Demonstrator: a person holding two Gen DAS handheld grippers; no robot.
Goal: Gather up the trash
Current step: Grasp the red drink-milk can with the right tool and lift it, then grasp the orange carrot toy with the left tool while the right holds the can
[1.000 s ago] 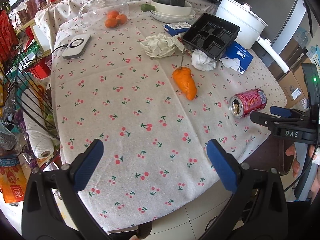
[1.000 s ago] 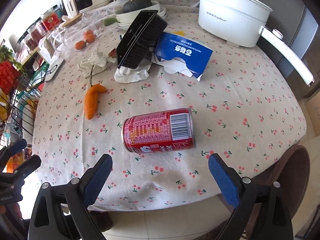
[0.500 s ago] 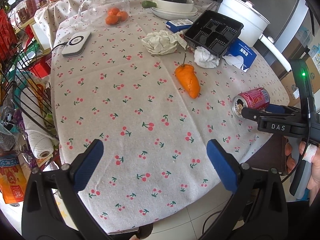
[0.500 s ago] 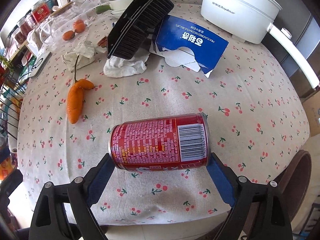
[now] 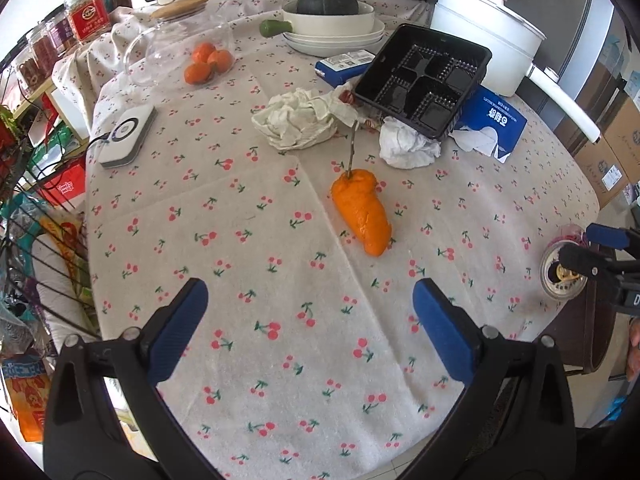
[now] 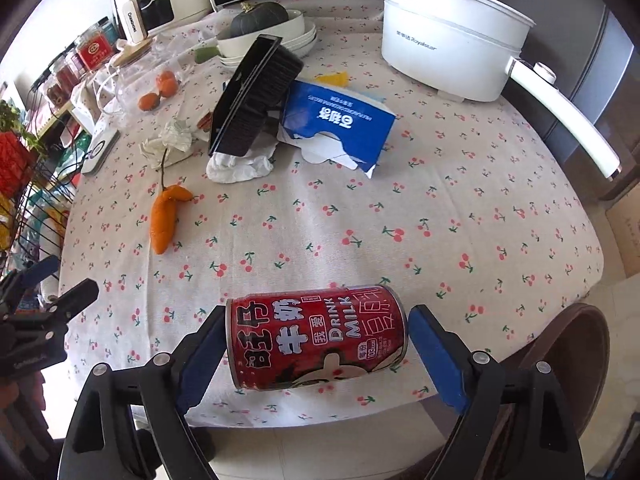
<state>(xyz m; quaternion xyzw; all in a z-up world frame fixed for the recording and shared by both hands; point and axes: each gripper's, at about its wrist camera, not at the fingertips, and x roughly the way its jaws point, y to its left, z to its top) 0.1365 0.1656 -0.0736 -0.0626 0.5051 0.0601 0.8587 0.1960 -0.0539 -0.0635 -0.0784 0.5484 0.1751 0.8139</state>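
A red drink can [image 6: 316, 344] lies on its side near the front edge of the cherry-print tablecloth [image 6: 440, 208]. My right gripper [image 6: 318, 344] has the can between its blue pads, one at each end, and its jaws are closing on it. In the left wrist view the same can [image 5: 560, 280] shows end-on at the far right, with the right gripper [image 5: 596, 256] around it. My left gripper [image 5: 308, 328] is open over bare cloth, short of an orange pepper [image 5: 362, 216]. Crumpled tissues [image 5: 406, 146] and a black plastic tray [image 5: 424, 80] lie further back.
A torn blue tissue pack [image 6: 340, 124] leans by the tray, and a white wad of cloth [image 5: 296, 122] lies to its left. A white electric pot [image 6: 452, 52], stacked bowls with a squash [image 5: 330, 20], tangerines [image 5: 206, 64] and a white device [image 5: 126, 140] stand around. A wire rack [image 5: 36, 248] borders the left.
My right gripper has come down around the can, which has rolled to show another face, and its pads have narrowed onto the ends. My left gripper moved forward toward the orange pepper.
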